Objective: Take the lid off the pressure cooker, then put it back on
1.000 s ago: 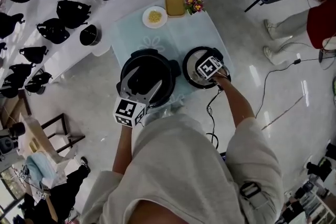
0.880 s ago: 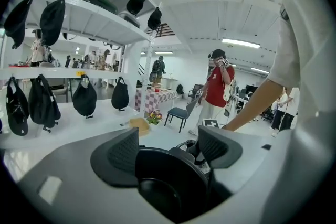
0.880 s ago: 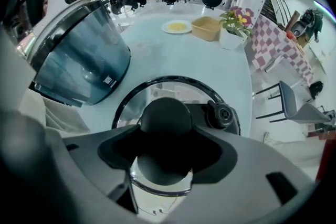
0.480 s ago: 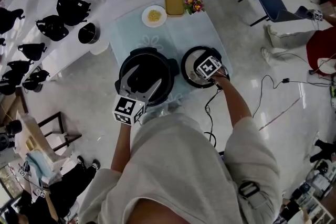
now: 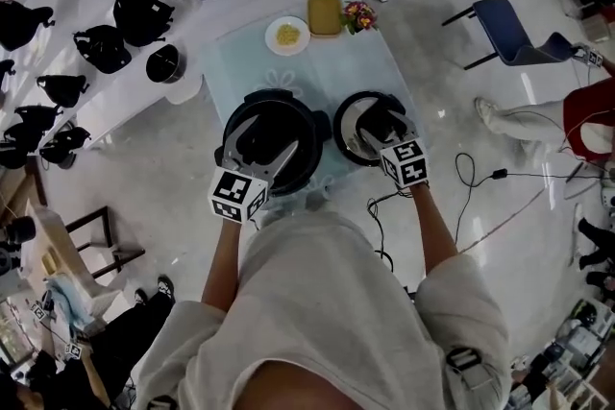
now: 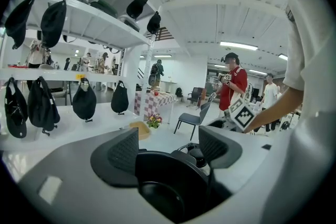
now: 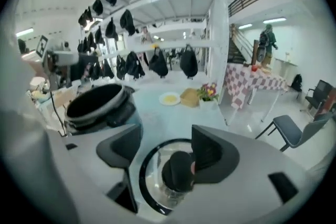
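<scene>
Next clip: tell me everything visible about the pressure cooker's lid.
The lid is round glass with a black rim and a black knob on top. It lies flat on the pale blue table, right of the open pressure cooker. The right gripper hangs over it; its jaws have just been opening, the knob ungripped.

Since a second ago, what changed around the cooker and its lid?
The right gripper has come up off the lid knob and drawn back toward the person. Its jaws have just been opening wider; the knob shows below them, not gripped. The glass lid stays flat on the table, beside the open pressure cooker. The left gripper stays open over the cooker.
</scene>
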Demonstrator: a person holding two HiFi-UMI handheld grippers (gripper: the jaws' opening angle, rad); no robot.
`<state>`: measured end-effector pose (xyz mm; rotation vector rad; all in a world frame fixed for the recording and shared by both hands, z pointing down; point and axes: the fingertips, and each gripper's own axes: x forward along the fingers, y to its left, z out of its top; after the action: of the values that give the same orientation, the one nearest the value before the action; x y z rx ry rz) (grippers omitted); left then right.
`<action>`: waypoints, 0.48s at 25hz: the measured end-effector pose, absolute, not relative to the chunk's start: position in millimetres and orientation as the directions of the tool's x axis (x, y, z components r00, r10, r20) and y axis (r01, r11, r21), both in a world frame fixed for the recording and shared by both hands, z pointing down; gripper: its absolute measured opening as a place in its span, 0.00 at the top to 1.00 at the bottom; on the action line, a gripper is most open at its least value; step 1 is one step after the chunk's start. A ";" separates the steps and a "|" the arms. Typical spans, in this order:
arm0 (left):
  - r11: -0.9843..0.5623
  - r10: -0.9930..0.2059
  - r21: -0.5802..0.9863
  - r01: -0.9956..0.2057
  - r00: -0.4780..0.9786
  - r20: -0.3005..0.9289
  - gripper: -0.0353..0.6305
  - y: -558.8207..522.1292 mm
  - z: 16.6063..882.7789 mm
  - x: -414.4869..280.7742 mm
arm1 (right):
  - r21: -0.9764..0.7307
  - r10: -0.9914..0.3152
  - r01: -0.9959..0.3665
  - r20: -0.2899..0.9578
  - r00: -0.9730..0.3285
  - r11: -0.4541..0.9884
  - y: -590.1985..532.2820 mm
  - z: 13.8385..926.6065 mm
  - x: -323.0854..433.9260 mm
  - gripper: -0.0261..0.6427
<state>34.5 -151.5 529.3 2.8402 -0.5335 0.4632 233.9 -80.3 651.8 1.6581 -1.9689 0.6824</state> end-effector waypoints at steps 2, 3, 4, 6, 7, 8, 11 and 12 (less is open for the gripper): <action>-0.911 -0.324 0.142 -0.386 0.886 0.330 0.44 -154.1 524.6 32.6 | -0.083 -0.844 -0.991 0.520 -0.132 0.105 -79.2 606.6 223.6 0.52; -0.912 -0.329 0.137 -0.388 0.887 0.323 0.44 -155.2 521.7 31.5 | -0.088 -0.878 -0.992 0.462 -0.121 0.091 -77.1 584.2 217.0 0.52; -0.912 -0.334 0.130 -0.389 0.888 0.316 0.44 -156.0 518.7 30.4 | -0.088 -0.906 -0.993 0.409 -0.111 0.081 -74.4 562.3 210.0 0.52; -0.911 -0.345 0.118 -0.394 0.889 0.300 0.44 -157.1 512.6 28.0 | -0.076 -0.943 -0.995 0.320 -0.091 0.070 -69.0 522.8 195.4 0.52; -0.911 -0.352 0.114 -0.397 0.890 0.291 0.44 -157.6 509.1 26.2 | -0.066 -0.954 -0.995 0.286 -0.086 0.070 -67.0 506.3 187.9 0.52; -0.909 -0.358 0.111 -0.401 0.890 0.282 0.44 -158.0 505.2 24.1 | -0.053 -0.962 -0.996 0.258 -0.085 0.074 -65.6 492.0 180.4 0.52; -0.904 -0.380 0.100 -0.415 0.889 0.255 0.44 -159.6 492.1 15.4 | -0.026 -0.974 -0.995 0.201 -0.103 0.100 -64.8 459.9 160.8 0.52; -0.902 -0.388 0.098 -0.421 0.888 0.246 0.44 -160.3 488.5 11.6 | -0.022 -0.977 -0.994 0.185 -0.111 0.109 -65.6 452.3 155.0 0.52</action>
<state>11.6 -160.3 488.5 2.9077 -0.6258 0.3333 155.0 -65.6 452.3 2.0077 -2.2438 0.2123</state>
